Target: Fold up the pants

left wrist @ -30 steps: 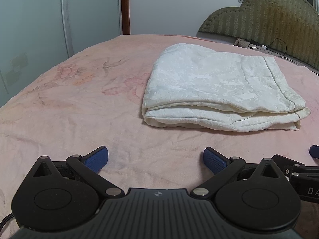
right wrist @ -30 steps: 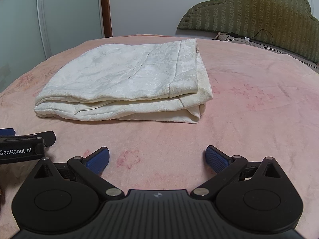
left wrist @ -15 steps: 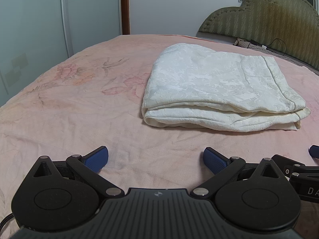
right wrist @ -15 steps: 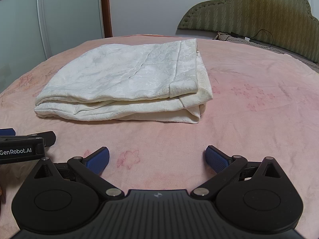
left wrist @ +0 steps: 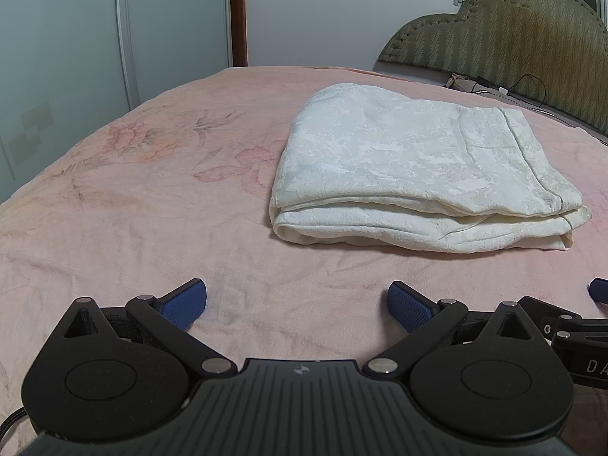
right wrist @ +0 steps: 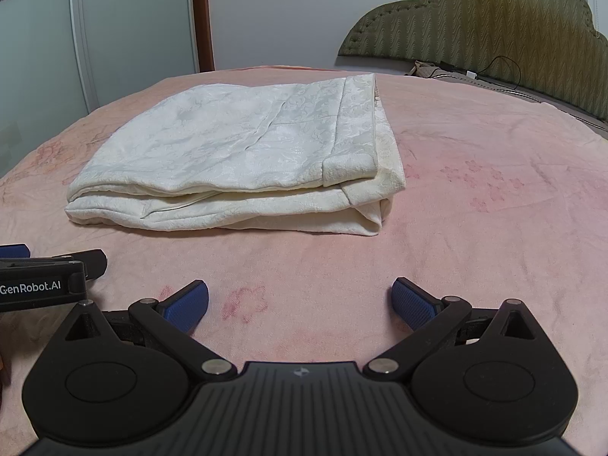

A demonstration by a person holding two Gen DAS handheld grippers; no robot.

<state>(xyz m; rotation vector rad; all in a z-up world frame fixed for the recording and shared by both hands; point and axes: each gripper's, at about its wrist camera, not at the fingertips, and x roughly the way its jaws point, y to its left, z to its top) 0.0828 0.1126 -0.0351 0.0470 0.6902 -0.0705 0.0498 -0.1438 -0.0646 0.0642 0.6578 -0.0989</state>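
The cream-white pants [left wrist: 410, 167] lie folded into a flat rectangular bundle on the pink bed; they also show in the right wrist view [right wrist: 243, 159]. My left gripper [left wrist: 297, 298] is open and empty, hovering over the blanket short of the bundle's near left corner. My right gripper [right wrist: 300, 298] is open and empty, short of the bundle's near edge. The right gripper's side shows at the right edge of the left wrist view [left wrist: 570, 342], and the left gripper's side at the left edge of the right wrist view [right wrist: 41, 277].
The pink floral blanket [left wrist: 133, 205] covers the bed. An olive padded headboard [right wrist: 494, 22] stands at the back right, with a cable and small items [right wrist: 471, 74] at its foot. Wardrobe doors [left wrist: 95, 38] stand at the left.
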